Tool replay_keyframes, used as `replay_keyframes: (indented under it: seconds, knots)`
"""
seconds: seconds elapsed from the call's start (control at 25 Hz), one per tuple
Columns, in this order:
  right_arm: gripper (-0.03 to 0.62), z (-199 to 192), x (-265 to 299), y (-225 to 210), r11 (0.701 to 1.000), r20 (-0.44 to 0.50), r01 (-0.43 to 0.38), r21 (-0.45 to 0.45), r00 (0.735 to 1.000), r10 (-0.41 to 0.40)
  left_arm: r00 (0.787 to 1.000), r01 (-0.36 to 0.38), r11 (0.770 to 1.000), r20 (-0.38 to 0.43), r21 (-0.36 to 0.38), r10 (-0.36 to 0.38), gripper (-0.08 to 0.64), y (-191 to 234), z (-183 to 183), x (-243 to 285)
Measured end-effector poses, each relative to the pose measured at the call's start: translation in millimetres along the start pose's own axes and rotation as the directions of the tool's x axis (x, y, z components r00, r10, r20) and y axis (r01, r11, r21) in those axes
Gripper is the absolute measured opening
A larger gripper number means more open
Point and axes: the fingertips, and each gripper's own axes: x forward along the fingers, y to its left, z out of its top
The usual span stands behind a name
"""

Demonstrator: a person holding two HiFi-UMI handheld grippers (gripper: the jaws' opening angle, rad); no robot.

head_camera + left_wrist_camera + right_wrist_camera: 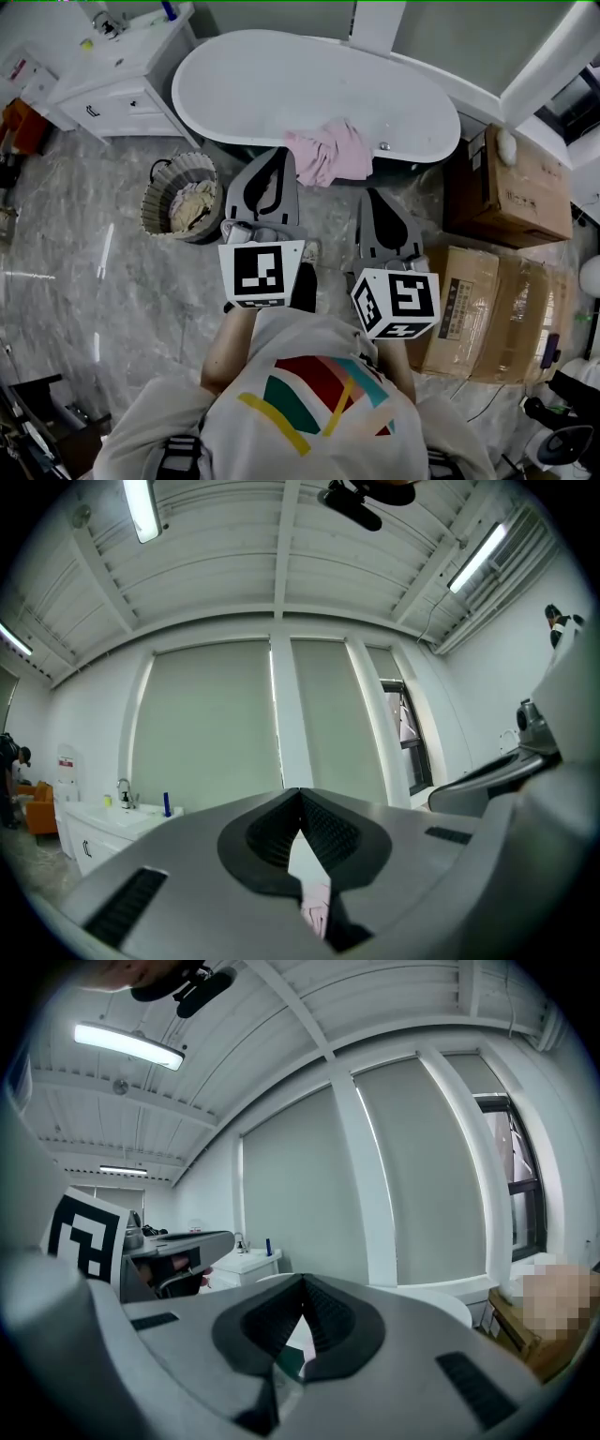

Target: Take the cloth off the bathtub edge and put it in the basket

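We hold our left gripper (278,157) and right gripper (377,199) clenched on nothing, side by side. The grey ribbed basket (155,211) stands to their left. Just beyond, the crumpled pink cloth (330,152) drapes over the white oval bathtub's (281,84) near edge.

The pink cloth (330,152) lies crumpled, draped over the near rim of the white oval bathtub (281,84); the round, ribbed grey basket (156,208) stands upright on the floor to the cloth's left, near the tub, holding crumpled beige fabric (192,206).
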Motion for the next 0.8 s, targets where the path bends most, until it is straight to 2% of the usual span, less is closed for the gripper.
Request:
replay_keyframes:
  seconds: [0.12,0.32,0.56,0.8]
  knots:
    - [0.011,9.6,36.7,-6.9,1.0,-0.011,0.004,-0.029,1.0,-0.004,1.0,-0.017,1.0,0.001,-0.007,0.017,0.018,23.0,2.4,33.8]
    - [0.011,19.3,104.6,-30.4,0.989,-0.042,0.054,-0.14,0.997,-0.061,0.999,-0.031,0.999,-0.022,-0.037,0.03,0.017,57.5,-3.1,100.9]
    - [0.011,38.2,176.3,-50.0,0.99,-0.051,0.07,-0.123,0.996,-0.076,1.0,-0.011,0.999,-0.024,-0.046,0.01,0.017,87.4,-11.6,174.0]
    - [0.011,41.9,214.6,-77.0,0.989,-0.066,0.112,-0.101,0.991,-0.118,0.999,-0.003,0.998,-0.048,-0.067,0.0,0.018,100.4,-26.8,220.4]
